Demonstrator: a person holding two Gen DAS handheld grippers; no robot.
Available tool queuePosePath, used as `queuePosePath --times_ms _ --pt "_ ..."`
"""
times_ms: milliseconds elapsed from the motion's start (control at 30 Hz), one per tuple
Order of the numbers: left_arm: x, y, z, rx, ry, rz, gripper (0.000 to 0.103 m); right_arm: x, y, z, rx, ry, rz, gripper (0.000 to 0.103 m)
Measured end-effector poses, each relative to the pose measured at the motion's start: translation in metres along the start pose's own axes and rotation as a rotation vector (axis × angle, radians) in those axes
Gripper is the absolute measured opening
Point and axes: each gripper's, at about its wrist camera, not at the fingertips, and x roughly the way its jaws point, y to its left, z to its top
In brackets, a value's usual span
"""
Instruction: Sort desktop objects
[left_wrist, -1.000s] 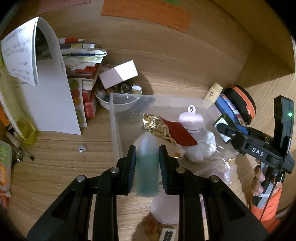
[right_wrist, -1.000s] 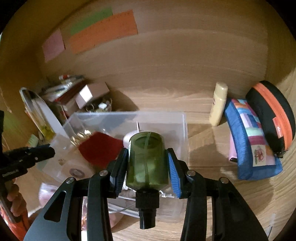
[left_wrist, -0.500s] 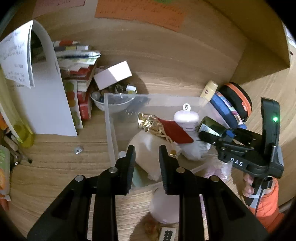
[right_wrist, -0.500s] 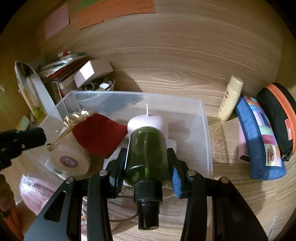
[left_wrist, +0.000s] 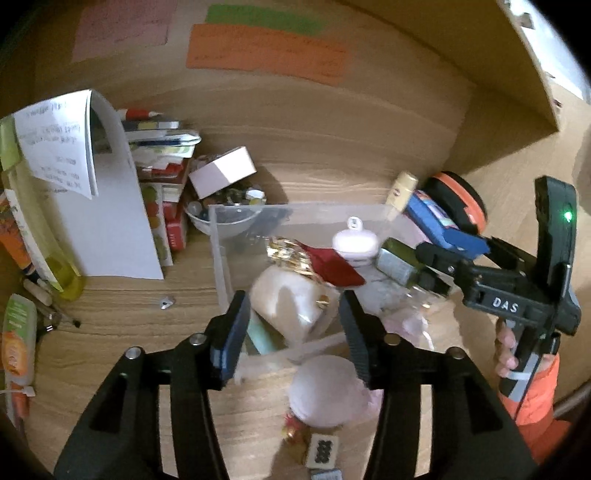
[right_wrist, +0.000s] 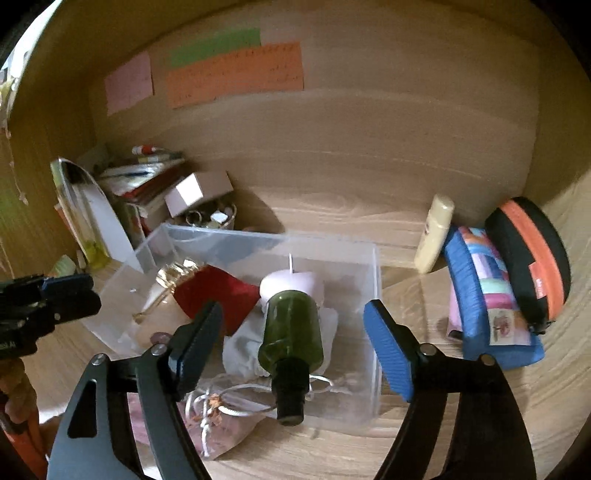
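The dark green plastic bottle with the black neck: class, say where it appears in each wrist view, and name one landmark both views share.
Left wrist view: the dark green plastic bottle lies right of centre, in the clear plastic bin, by the right gripper's opening jaws.
Right wrist view: it lies lower centre, neck toward the camera, loose between those jaws.
Shared landmark: the pale pink candle beside the bottle.

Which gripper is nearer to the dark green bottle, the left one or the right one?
Right. The right gripper has the dark green bottle between its opening jaws, pads clear of it. The left gripper is opening over the clear bin's other end.
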Motion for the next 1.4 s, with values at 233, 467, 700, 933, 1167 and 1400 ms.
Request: queuePosePath --times_ms 233,467,700,933,1167,1400 --pt "-0.013 -0.028 -0.012 0.101 -0.004 -0.032 0.062 -0.023 0.006 -0.009 -0.036 -0.033 0.0 0.082" --pt "0.001 -0.055 -0.026 0.186 0.06 -0.039 0.062 -0.037 0.008 -0.033 -0.088 -0.016 -0.018 0.082" --pt "0.032 -0.052 -0.035 0.147 0.169 -0.048 0.051 -0.038 0.003 -0.055 -0.106 0.013 -0.006 0.082" --pt "0.046 -0.054 -0.034 0.095 0.202 -0.092 0.051 -0.031 -0.01 -0.07 -0.076 0.057 0.038 0.082" --pt "0.03 -0.062 -0.035 0.064 0.164 -0.088 0.03 -0.029 -0.017 -0.076 -0.06 0.071 0.069 0.082" --pt "0.008 -0.057 -0.036 0.023 0.113 -0.071 0.028 -0.028 -0.008 -0.077 -0.087 0.077 0.091 0.082"
